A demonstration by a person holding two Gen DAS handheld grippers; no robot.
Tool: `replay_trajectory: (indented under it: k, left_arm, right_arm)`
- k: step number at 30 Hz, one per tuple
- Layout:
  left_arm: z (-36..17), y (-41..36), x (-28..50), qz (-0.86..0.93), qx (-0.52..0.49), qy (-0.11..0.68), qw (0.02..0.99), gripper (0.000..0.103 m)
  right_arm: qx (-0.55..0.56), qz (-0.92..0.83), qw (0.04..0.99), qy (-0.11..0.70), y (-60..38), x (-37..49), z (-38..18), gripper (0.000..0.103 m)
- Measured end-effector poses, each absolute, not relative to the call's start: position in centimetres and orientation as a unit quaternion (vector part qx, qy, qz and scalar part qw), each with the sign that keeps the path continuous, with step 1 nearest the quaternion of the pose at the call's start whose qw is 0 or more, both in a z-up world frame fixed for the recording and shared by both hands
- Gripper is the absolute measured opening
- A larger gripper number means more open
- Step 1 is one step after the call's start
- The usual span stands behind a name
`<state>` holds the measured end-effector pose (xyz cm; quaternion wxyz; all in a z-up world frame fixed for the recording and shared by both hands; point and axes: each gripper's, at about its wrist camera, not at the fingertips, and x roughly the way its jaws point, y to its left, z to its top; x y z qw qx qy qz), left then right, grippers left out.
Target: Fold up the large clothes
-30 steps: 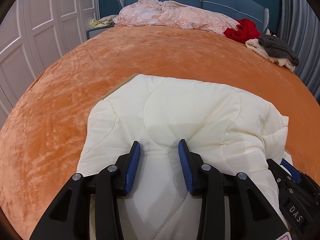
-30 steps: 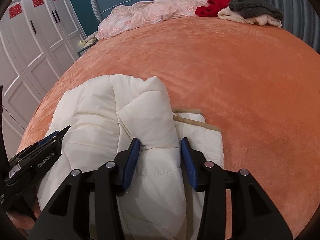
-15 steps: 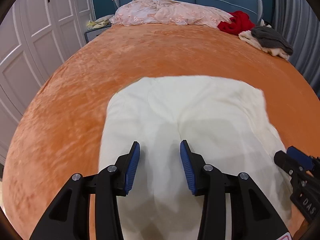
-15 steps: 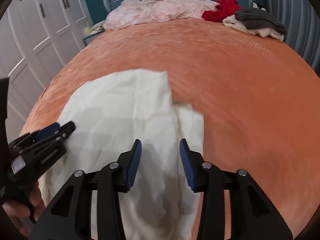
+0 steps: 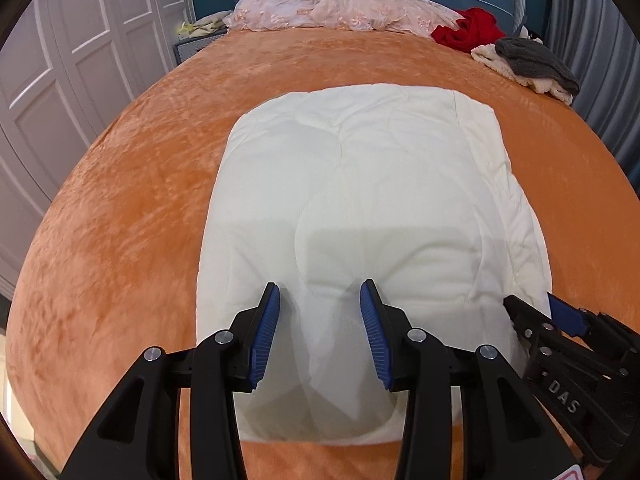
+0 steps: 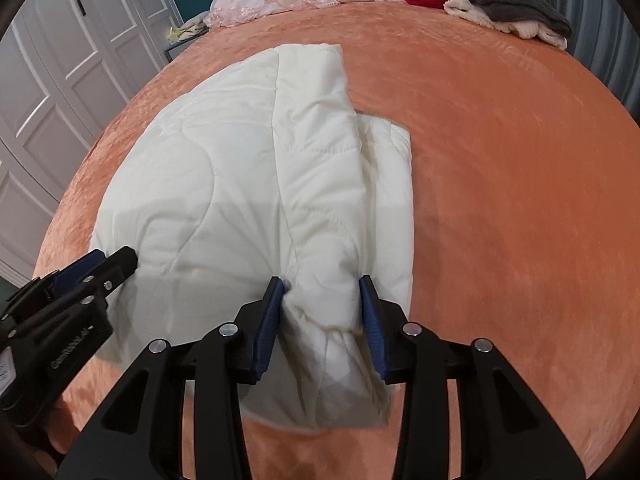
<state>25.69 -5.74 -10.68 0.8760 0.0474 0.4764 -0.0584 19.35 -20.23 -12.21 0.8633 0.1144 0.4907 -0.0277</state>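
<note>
- Cream quilted jacket point(image 5: 360, 208) lying folded in a rough rectangle on the orange bed cover point(image 5: 120, 208), on the near half of it; far from the pink bedding point(image 5: 340, 12) at the headboard end.
- Left tool point(image 5: 320, 328) spread wide over the jacket's near edge, nothing pinched between the blue pads point(image 5: 264, 332); contact with the fabric below unclear.
- Right tool point(image 6: 322, 320) also spread wide, but a puffy ridge of the jacket's near right edge sits bunched between its pads point(image 6: 272, 316), touching both. Looks released or barely squeezed, not clenched.
- Right side of the jacket uneven: top layer rolled over a lower flap point(image 6: 396, 168) that sticks out sideways.
- Risk: pulling the right tool back with fabric still wedged drags the ridge and opens the fold.
- Risk: padding is springy; top layer likely to puff up and slide off the flap unless pressed flat.
- Risk: plush bed cover grips fabric; sliding the jacket may wrinkle the bottom layer.
- Red garment point(image 5: 468, 32) and grey-and-cream pile point(image 5: 532, 64) well beyond the jacket, no interference.
</note>
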Motion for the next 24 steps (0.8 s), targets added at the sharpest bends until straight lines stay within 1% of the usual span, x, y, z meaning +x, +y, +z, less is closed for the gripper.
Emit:
replay_trajectory:
  k: [9, 14, 15, 18, 19, 20, 21, 22, 24]
  left_arm:
    - [-9.7, -5.3, 22.4, -0.054, 0.046, 0.482, 0.873, 0.04]
    - [-9.9, -4.9, 19.6, -0.053, 0.04, 0.496, 0.866, 0.04]
    - [-10.1, -4.8, 18.8, -0.053, 0.038, 0.501, 0.863, 0.04]
    - [-10.2, -4.6, 16.9, -0.05, 0.034, 0.502, 0.863, 0.041]
    - [-10.2, -4.6, 16.2, -0.049, 0.034, 0.5, 0.864, 0.043]
    - [-10.1, -4.7, 15.6, -0.048, 0.036, 0.499, 0.865, 0.046]
    - [-10.0, -4.8, 14.7, -0.044, 0.038, 0.496, 0.866, 0.053]
    - [-9.8, -4.7, 14.1, -0.042, 0.038, 0.492, 0.869, 0.056]
    - [-9.6, -4.8, 12.6, -0.04, 0.044, 0.483, 0.874, 0.06]
  right_arm:
    - [0.123, -0.046, 0.86, 0.492, -20.8, 14.0, -10.4, 0.038]
    - [0.109, -0.053, 0.866, 0.485, -20.6, 11.1, -9.2, 0.043]
    - [0.108, -0.052, 0.868, 0.482, -20.5, 10.4, -8.9, 0.046]
    - [0.099, -0.052, 0.874, 0.473, -20.1, 8.6, -8.1, 0.06]
    - [0.095, -0.052, 0.876, 0.47, -20.1, 8.1, -7.9, 0.065]
    - [0.091, -0.052, 0.878, 0.467, -19.9, 7.5, -7.7, 0.067]
    - [0.086, -0.053, 0.881, 0.463, -19.7, 6.8, -7.6, 0.069]
    - [0.082, -0.054, 0.882, 0.46, -19.7, 6.4, -7.4, 0.073]
    - [0.073, -0.057, 0.887, 0.453, -19.4, 5.1, -7.2, 0.077]
